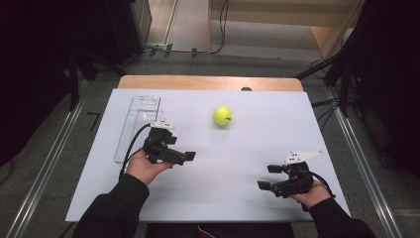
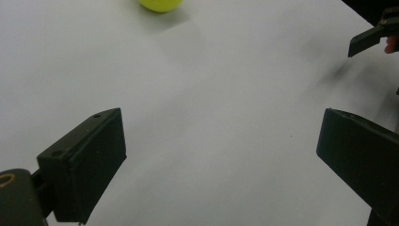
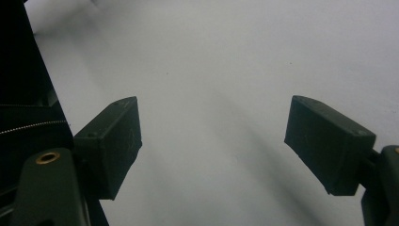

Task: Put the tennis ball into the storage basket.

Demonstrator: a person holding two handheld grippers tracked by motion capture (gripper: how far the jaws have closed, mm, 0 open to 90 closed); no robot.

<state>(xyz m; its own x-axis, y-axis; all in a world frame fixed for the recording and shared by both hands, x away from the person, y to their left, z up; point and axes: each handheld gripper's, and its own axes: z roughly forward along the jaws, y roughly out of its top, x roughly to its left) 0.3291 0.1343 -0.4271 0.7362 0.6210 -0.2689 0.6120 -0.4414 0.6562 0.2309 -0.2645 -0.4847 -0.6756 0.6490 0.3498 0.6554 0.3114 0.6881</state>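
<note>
On the white table (image 1: 237, 163), seen from the high view, a yellow-green tennis ball (image 1: 222, 116) sits toward the far middle, touching nothing. The left gripper (image 1: 184, 157) is held near the table's left side, just beside a clear plastic tray (image 1: 140, 111), and the ball lies well apart from it, farther off and to the right. The right gripper (image 1: 270, 177) hovers near the front right corner (the farther of the two from the ball), its jaws spread.

Along the left gripper view, the left gripper (image 2: 221, 150) has its jaws wide apart with bare table between them; the ball (image 2: 160, 4) shows at the top edge, and the right gripper's jaw tip at upper right.

Along the right gripper view, the right gripper (image 3: 211, 141) stands equally wide, holding nothing, over bare white surface.
</note>
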